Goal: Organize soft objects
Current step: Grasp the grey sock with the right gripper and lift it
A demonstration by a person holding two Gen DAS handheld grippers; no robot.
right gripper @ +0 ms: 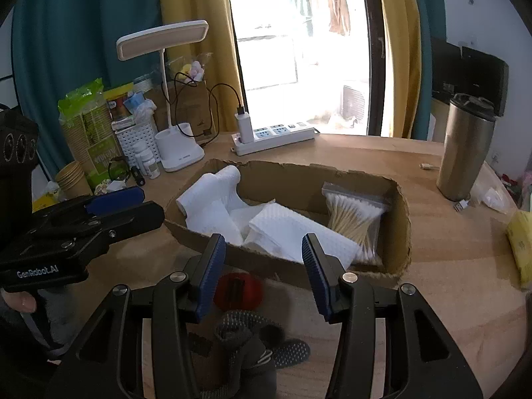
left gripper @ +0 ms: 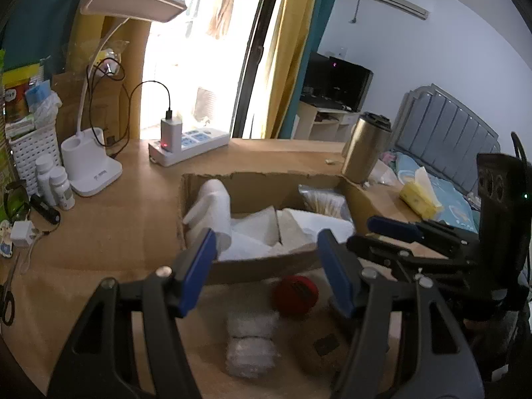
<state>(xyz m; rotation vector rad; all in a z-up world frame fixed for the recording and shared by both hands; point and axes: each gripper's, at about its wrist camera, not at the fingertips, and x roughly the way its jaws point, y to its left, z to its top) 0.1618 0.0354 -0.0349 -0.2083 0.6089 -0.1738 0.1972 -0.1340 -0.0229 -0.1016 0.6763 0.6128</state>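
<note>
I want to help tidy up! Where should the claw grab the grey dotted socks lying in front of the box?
Probably the bunched-up hump of the grey socks, from above. They lie flat and floppy on the desk, and that raised fold gives the open right claw something to pinch.

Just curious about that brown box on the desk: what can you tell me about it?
The cardboard box is shallow and open-topped, with ragged torn edges. It sits flat on the wooden desk. Inside lie white paper towels, a rolled white piece at its left end and a clear bag of cotton swabs at the right.
</note>
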